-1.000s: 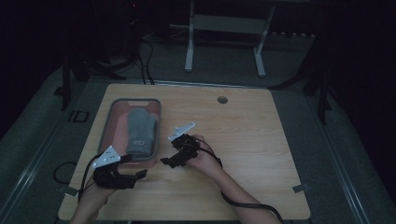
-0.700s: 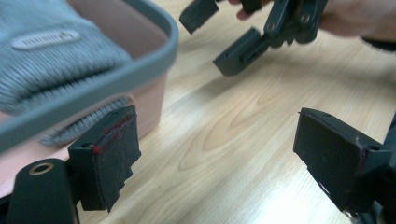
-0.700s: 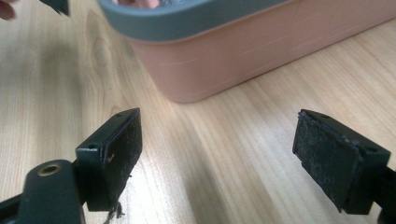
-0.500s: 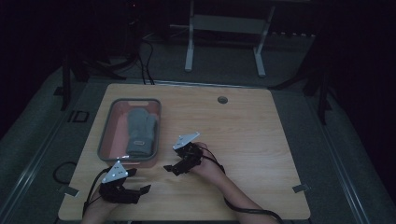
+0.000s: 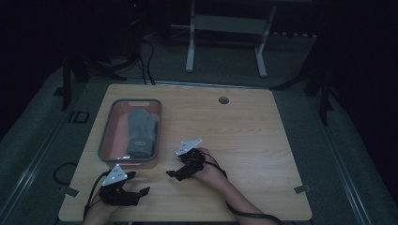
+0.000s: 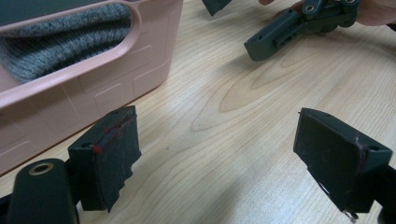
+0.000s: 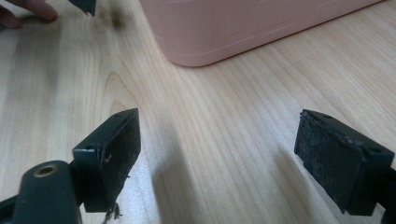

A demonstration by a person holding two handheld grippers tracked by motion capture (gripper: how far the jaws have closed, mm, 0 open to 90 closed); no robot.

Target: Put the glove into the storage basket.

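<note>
We see a grey mitten (image 5: 141, 132), apparently knitted, lying in the pink bin (image 5: 107, 128) at ten o'clock; left gripper (image 5: 139, 192) and right gripper (image 5: 171, 174) rest empty, jaws apart.

The high view looks forward and down from above the person's side, taking in the whole wooden worktop (image 5: 263, 140), the floor around it and a pale stand beyond the far edge. It sits well back, so things appear small.

The left gripper view rides low and close over the worktop (image 6: 224, 116), looking along its own spread jaws toward the pink bin (image 6: 116, 74), with a grey knitted mitten (image 6: 60, 42) inside, and the right gripper (image 6: 299, 28) farther off.

The right gripper view is equally low and close, facing the bin's (image 7: 252, 28) outer wall.

All three views share the bin (image 5: 155, 136) and the worktop (image 7: 210, 140) beside it.
</note>
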